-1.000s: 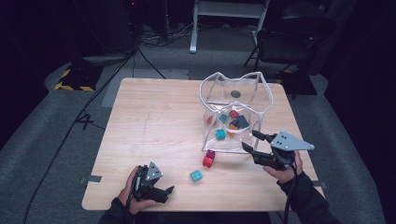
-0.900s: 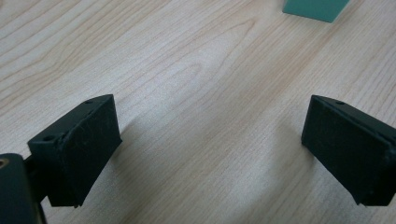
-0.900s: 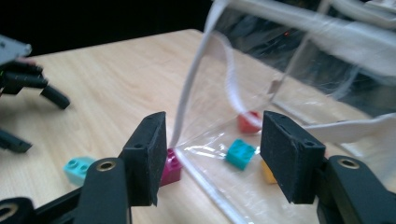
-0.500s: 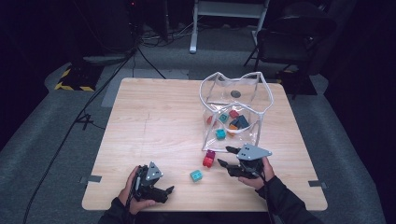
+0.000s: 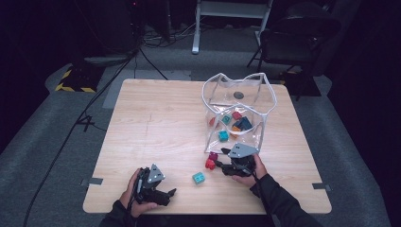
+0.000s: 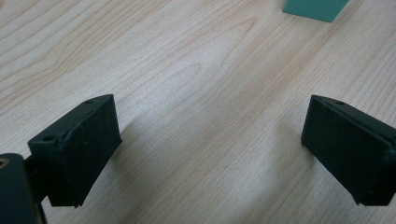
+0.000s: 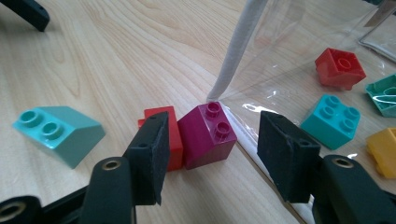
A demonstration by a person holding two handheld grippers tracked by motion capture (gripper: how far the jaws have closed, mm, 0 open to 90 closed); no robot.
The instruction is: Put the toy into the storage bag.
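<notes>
A magenta sloped brick (image 7: pixel 208 135) and a red brick (image 7: pixel 163 135) sit side by side on the wooden table (image 5: pixel 156 123), just outside the corner of a clear pouch (image 5: pixel 236 113). My right gripper (image 7: pixel 219 158) is low over them and open. The magenta brick stands between its jaws, and a gap shows beside the right pad (image 7: pixel 287 158). In the high view the right gripper (image 5: pixel 221 164) points left at the magenta brick (image 5: pixel 213 156). My left gripper (image 6: pixel 210 149) rests open over bare wood near the front edge, and in the high view the left gripper (image 5: pixel 171 193) lies left of a teal brick (image 5: pixel 198 178).
The pouch's white rim (image 7: pixel 238 46) rises just behind the magenta brick. Inside lie a red brick (image 7: pixel 339 67), a cyan brick (image 7: pixel 331 121), a yellow one (image 7: pixel 385 151) and a green one (image 7: pixel 383 95). A teal sloped brick (image 7: pixel 58 133) sits left of the pair.
My right gripper has moved left and down from the pouch's front right to the magenta and red bricks. The left gripper has stayed put.
</notes>
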